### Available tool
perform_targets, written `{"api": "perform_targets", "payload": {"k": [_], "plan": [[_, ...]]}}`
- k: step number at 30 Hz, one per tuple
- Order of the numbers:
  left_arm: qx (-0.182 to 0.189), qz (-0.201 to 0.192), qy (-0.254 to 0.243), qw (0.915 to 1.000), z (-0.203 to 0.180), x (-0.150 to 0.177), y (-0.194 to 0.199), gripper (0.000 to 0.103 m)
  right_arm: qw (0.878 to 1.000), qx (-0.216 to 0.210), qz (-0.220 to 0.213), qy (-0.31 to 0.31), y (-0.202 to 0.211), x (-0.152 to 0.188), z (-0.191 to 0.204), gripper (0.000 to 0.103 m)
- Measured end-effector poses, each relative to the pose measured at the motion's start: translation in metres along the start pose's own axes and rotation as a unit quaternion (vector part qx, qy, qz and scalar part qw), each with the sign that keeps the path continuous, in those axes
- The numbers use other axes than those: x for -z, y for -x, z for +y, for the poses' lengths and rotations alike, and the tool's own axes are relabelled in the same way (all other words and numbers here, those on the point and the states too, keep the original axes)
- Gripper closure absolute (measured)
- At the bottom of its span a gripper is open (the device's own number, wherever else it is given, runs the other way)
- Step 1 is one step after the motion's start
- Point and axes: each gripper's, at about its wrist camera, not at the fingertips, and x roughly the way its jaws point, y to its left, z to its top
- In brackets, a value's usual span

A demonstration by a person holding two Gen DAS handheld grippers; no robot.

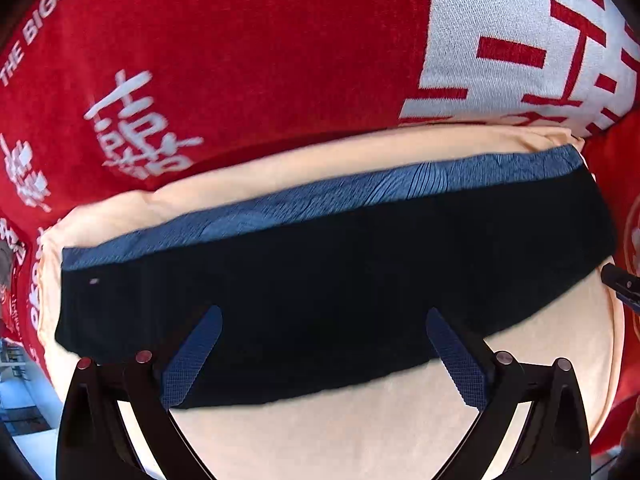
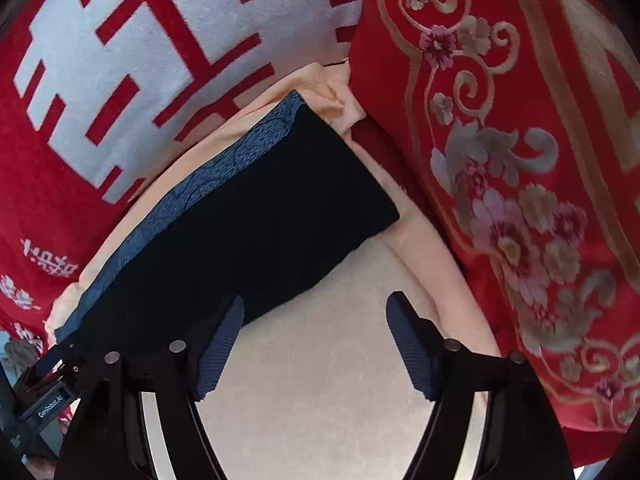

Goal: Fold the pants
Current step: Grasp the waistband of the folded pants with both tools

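Red blanket (image 1: 248,60): plush fabric with white characters and lettering fills the far side of both views; the surface beneath it is hidden.
Embroidered cloth (image 2: 520,168): red with gold scrolls and pink flowers, lying along the right of the right wrist view, next to the peach edge.
Peach cloth (image 1: 380,432): pale, soft layer spread over the red blanket and under the pants.
Pants (image 1: 340,280): black, folded into a long band with a blue ribbed strip along the far edge, lying flat on the peach cloth.
Left claw (image 1: 324,354): pointing steeply down over the band's near edge, jaws wide apart, gripping nothing.
Right claw (image 2: 316,344): pointing steeply down at the band's right end, jaws spread; left finger (image 2: 222,352) over the black fabric, the other over peach cloth, nothing gripped.
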Motion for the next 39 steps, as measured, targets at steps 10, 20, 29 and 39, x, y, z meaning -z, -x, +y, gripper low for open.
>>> {"api": "perform_targets", "payload": {"k": [10,20,29,39], "plan": [[-0.02,-0.033,0.042,0.9984,-0.019,-0.029,-0.08,0.0,0.997,0.022,-0.06,0.032,-0.032,-0.014,0.001,0.052],[-0.022,-0.039,0.014,0.9989,-0.023,-0.028,-0.079,0.0,0.993,0.046,-0.052,0.096,-0.038,-0.013,0.012,0.076],[-0.016,-0.034,0.028,0.9989,-0.023,-0.027,-0.082,0.0,0.988,0.029,-0.145,0.054,0.03,0.0,0.016,0.059],[-0.046,-0.034,0.082,0.995,0.02,-0.053,-0.1,0.0,0.978,-0.062,-0.041,0.193,-0.065,-0.03,0.124,0.059]]}}
